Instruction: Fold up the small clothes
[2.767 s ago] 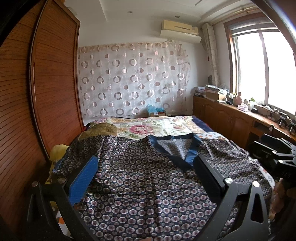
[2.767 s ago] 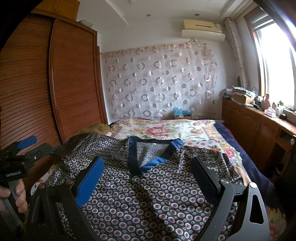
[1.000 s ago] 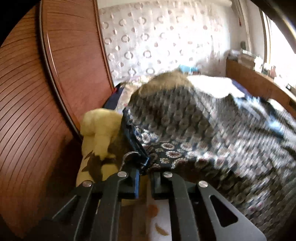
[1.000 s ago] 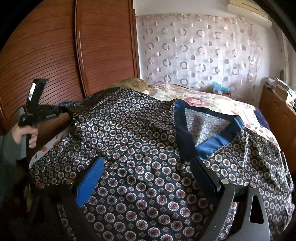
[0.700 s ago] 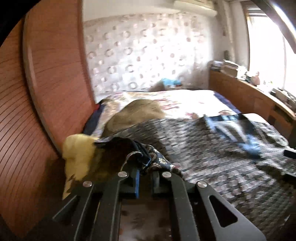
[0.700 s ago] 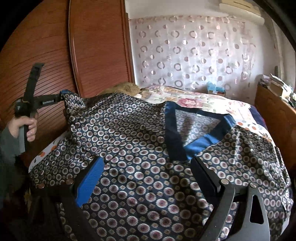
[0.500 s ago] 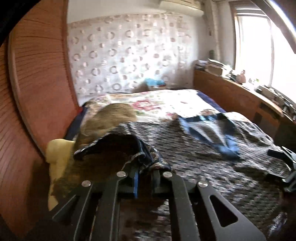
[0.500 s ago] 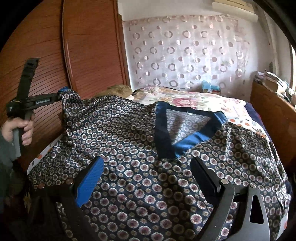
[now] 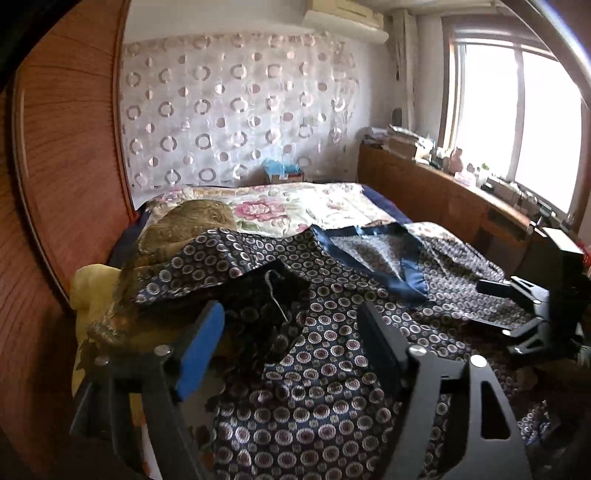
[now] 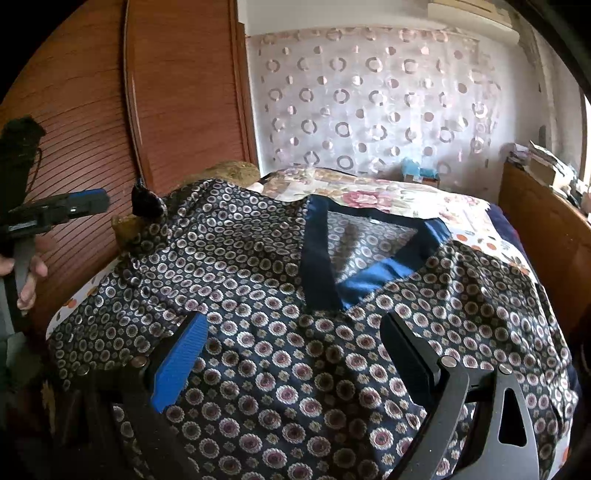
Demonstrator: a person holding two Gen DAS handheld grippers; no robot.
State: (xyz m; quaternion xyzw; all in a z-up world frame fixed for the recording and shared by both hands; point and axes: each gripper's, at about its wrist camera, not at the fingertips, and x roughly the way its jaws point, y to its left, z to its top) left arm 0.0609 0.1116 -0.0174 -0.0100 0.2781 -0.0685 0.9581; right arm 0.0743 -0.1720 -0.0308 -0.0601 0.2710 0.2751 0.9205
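- Room: your wooden wardrobe doors (image 10: 92, 92) fill the left wall; a sheer curtain with ring pattern (image 9: 236, 110) hangs across the far wall, an air conditioner (image 9: 347, 14) sits above it, and a bright window (image 9: 517, 118) lies to the right.
- Bed (image 9: 317, 206): a floral bedspread covers it; a low wooden cabinet (image 9: 436, 199) runs along its right side, its top cluttered with small items too small to name.
- Patterned garment (image 10: 295, 332): dark fabric with small circle motifs and a blue V-neck band (image 10: 317, 258), spread over the near part of the bed. Its left sleeve (image 9: 229, 266) lies folded in over the body, dark inner side showing.
- Brown cushion (image 9: 192, 225) and a yellow soft item (image 9: 92, 284): at the garment's left edge, partly under the sleeve.
- Container: a small box (image 9: 282, 177) against the far wall with blue material in it; contents otherwise unclear.
- Your left gripper (image 9: 291, 343): jaws apart, having just been opening; the folded sleeve lies just ahead, with nothing pinched between the pads.
- Your right gripper (image 10: 295, 354): jaws spread wide above the garment's lower front, gripping nothing.
- Your left hand (image 10: 29, 273): seen at the frame edge in the right wrist view, around the gripper's handle.
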